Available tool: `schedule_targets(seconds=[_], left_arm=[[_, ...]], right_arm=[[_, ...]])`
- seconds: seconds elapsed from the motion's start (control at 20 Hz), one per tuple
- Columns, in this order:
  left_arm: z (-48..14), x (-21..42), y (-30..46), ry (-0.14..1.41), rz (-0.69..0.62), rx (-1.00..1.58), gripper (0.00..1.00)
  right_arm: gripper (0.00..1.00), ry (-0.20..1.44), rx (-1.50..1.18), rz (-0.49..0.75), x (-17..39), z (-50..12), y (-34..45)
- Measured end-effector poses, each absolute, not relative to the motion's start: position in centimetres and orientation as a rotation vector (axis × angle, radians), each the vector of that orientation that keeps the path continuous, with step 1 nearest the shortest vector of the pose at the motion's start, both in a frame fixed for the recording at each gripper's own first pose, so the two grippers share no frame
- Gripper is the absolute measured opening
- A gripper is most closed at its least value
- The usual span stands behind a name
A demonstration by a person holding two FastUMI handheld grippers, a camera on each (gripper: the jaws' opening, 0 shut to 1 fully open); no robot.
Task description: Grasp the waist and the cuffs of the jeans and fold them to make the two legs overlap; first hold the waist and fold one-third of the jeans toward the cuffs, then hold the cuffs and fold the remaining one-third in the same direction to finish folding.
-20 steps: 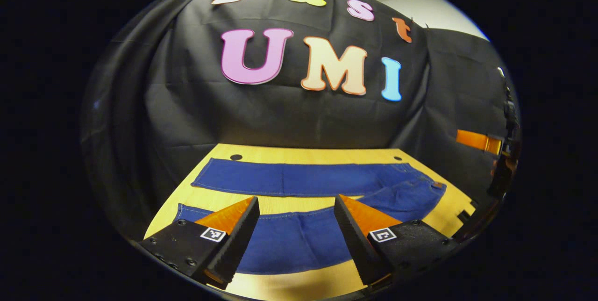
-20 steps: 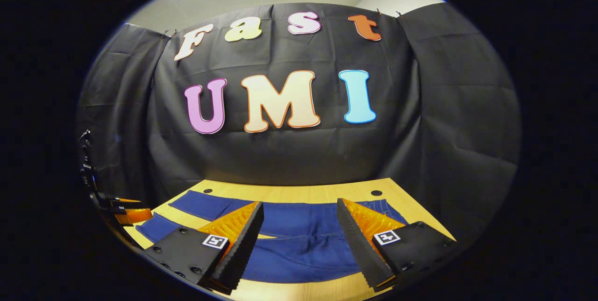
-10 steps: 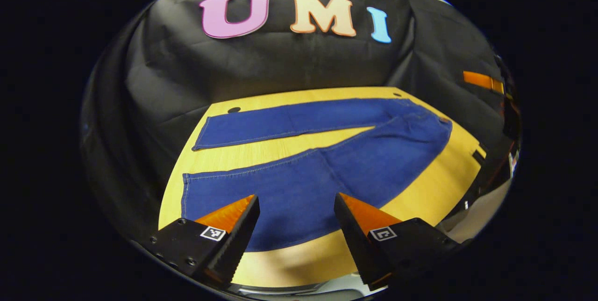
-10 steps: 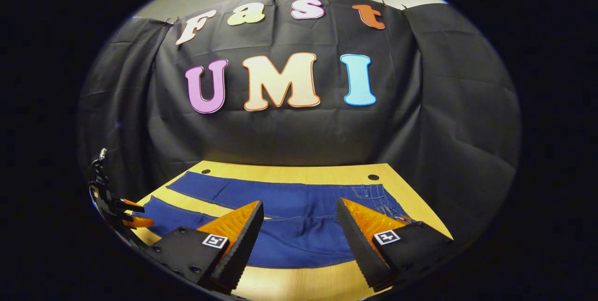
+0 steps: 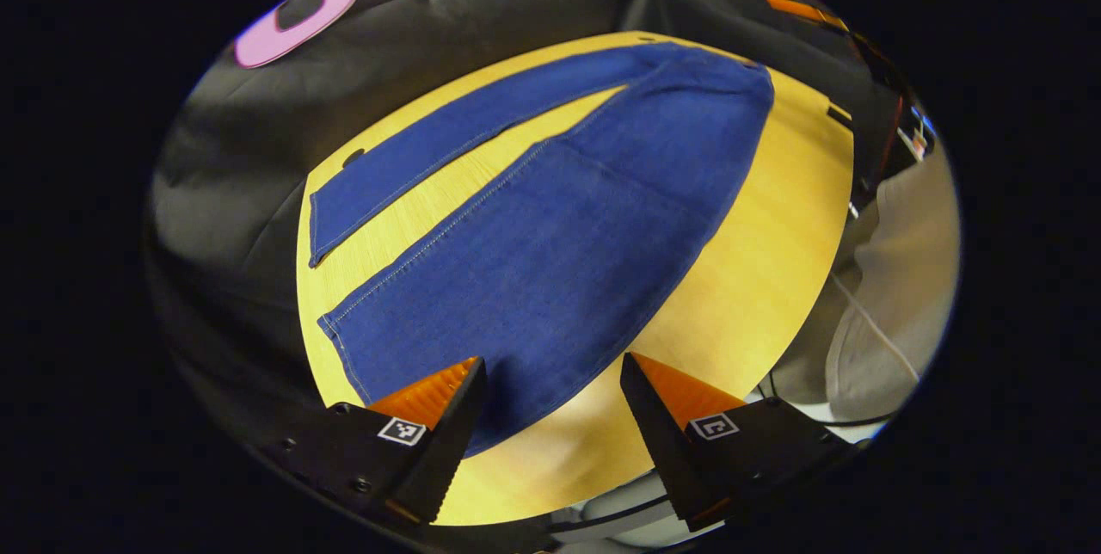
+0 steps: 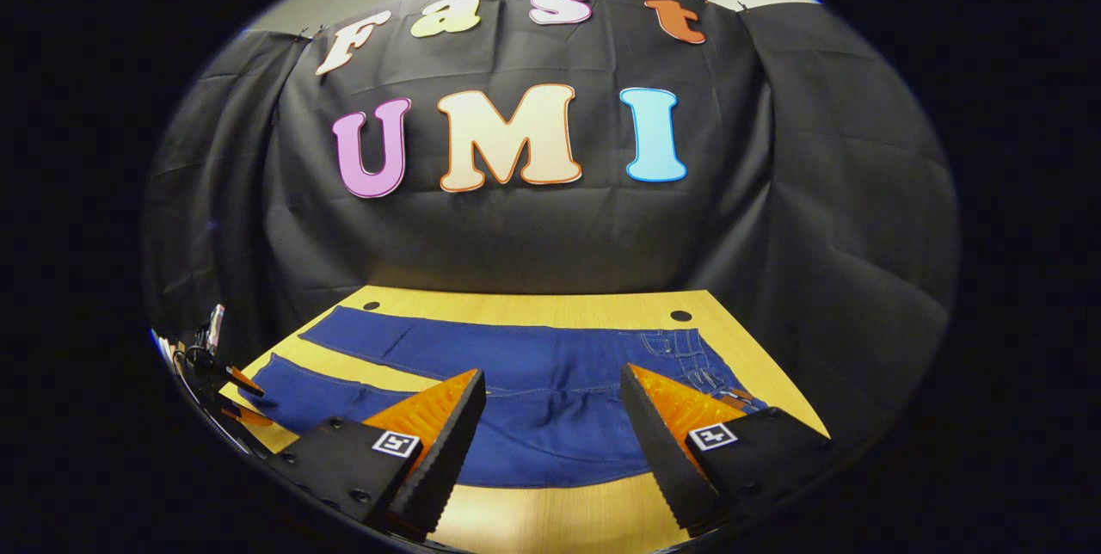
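I can read no brand or label on the jeans (image 5: 550, 236); what I can make out is pale stitching along the seams and hems, and each of my fingers carries a small square black-and-white marker tag. The jeans lie flat and unfolded on the yellow wooden tabletop (image 5: 757, 261), the two legs spread apart in a narrow V with bare wood between them. In the left gripper view I am looking steeply down: my left gripper (image 5: 550, 395) hovers with its fingers wide apart over the near leg close to its cuff (image 5: 340, 352), gripping nothing. In the right gripper view my right gripper (image 6: 550, 403) is also spread wide and empty, held above the near edge of the jeans by the waist (image 6: 701, 360), where belt loops and pocket stitching show. Two round holes (image 6: 680, 315) sit near the tabletop's far edge. Black cloth (image 6: 817, 218) walls the booth behind and at the sides, with a pale ceiling above it. At the left rim of the right gripper view I see the other gripper, small and far.
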State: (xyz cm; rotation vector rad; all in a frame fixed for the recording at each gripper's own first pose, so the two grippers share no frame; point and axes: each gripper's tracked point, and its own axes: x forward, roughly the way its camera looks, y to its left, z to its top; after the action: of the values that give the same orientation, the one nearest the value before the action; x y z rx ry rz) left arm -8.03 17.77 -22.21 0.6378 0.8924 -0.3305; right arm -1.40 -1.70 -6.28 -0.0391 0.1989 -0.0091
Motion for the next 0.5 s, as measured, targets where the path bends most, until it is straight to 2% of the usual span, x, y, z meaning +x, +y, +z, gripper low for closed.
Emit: schedule_targets(seconds=[0.5], left_arm=[[-23.5, -9.4, 19.9, 1.073, -0.415, 0.717, 0.92]], right_arm=[[0.97, 0.259, -0.031, -0.028, -1.3, -8.1, -3.0]])
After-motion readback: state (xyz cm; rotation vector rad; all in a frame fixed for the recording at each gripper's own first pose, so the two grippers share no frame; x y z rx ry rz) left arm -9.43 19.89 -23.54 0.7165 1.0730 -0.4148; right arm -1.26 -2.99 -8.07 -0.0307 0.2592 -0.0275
